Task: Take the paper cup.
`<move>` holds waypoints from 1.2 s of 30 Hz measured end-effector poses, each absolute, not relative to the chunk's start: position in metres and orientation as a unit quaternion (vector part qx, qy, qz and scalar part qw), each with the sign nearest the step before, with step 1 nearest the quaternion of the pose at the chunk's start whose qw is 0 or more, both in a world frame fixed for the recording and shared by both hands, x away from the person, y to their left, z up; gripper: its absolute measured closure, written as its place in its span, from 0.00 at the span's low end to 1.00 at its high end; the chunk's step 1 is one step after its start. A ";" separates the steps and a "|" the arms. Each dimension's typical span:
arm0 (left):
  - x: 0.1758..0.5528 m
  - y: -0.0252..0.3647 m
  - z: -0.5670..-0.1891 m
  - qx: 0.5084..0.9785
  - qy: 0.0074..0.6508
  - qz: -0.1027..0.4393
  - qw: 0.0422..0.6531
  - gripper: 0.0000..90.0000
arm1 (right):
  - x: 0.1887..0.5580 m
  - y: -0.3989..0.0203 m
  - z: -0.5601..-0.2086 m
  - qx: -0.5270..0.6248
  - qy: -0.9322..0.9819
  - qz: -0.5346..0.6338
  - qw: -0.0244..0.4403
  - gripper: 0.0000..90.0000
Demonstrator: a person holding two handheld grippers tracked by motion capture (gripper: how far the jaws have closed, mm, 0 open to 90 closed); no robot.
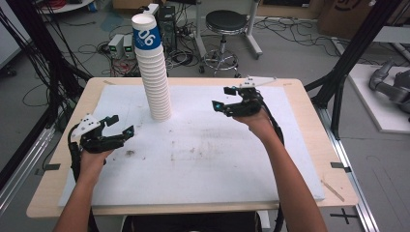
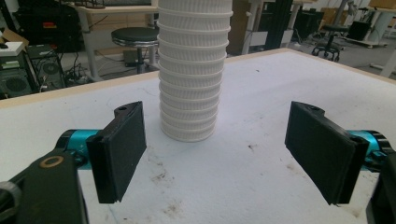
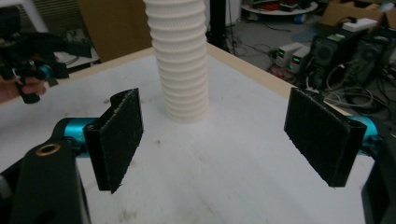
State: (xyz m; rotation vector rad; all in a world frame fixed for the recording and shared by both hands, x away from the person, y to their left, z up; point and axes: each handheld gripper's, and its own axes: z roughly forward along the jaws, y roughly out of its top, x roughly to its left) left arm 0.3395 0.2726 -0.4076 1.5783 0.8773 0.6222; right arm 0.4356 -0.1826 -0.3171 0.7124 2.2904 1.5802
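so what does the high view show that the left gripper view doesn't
High view alone: the top cup with its blue printed band, both forearms, the right gripper with its jaws apart and nothing between them, and the wooden table's pale edge.

Left gripper view alone: the left gripper's two black padded jaws seen close, standing wide apart around bare board, and the ribbed rims of the lower cups.

Both: the tall stack of white paper cups upright on the stained white foam board, and a black round stool behind the table.
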 end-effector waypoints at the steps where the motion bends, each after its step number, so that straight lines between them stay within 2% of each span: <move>1: 0.340 0.273 -0.408 0.675 0.375 0.265 0.578 0.23 | 0.439 -0.175 -0.314 0.239 0.789 0.551 0.131 0.22; 7: 0.340 0.274 -0.408 0.674 0.375 0.263 0.579 0.23 | 0.470 -0.123 -0.294 0.217 0.786 0.567 0.114 0.22; 16: 0.340 0.274 -0.408 0.668 0.376 0.256 0.589 0.23 | 0.499 -0.075 -0.274 0.199 0.789 0.572 0.104 0.22; 30: 0.340 0.277 -0.407 0.656 0.380 0.251 0.602 0.23 | 0.518 -0.018 -0.255 0.192 0.790 0.573 0.103 0.22; 31: 0.340 0.277 -0.407 0.656 0.380 0.251 0.602 0.23 | 0.519 -0.012 -0.256 0.197 0.787 0.577 0.100 0.17; 36: 0.339 0.280 -0.406 0.649 0.384 0.255 0.606 0.23 | 0.522 -0.006 -0.261 0.205 0.784 0.577 0.108 0.16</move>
